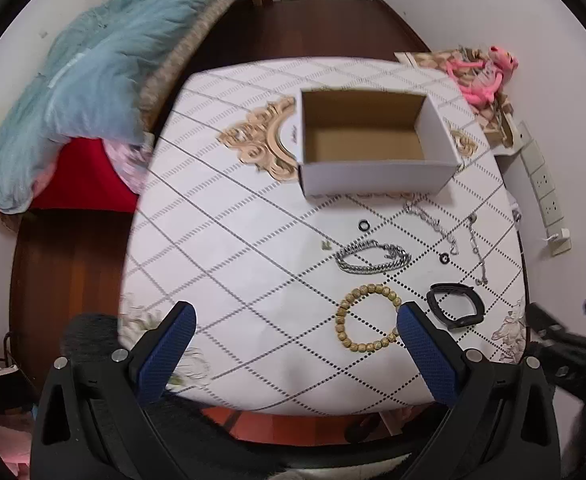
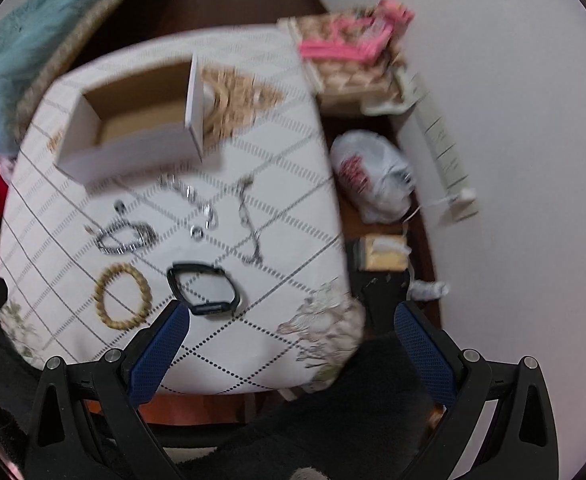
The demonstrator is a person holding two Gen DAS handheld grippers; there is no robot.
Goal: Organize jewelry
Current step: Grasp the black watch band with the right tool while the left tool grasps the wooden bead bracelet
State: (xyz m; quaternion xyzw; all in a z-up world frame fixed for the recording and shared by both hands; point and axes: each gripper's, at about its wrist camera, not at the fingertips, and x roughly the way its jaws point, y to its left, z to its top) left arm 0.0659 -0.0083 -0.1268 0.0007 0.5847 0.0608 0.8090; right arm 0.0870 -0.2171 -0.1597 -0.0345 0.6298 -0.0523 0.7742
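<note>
the jewelry lies loose on the table point(image 1: 221, 208) in front of the open box point(image 1: 373, 168), likely its destination: bead bracelet point(image 1: 367, 318), chain point(image 1: 373, 258), black band point(image 2: 205, 288). left gripper point(image 1: 295, 320) and right gripper point(image 2: 291, 320) hover released, empty, jaws spread for a first pick.

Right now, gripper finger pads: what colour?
Blue, textured pads on black frames; clearest in the left wrist view.

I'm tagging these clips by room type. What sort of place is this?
Most likely a bedroom at home: a bed with a blue quilt stands beside the small cloth-covered table, a power strip runs along the wall, and the floor is dark wood.
</note>
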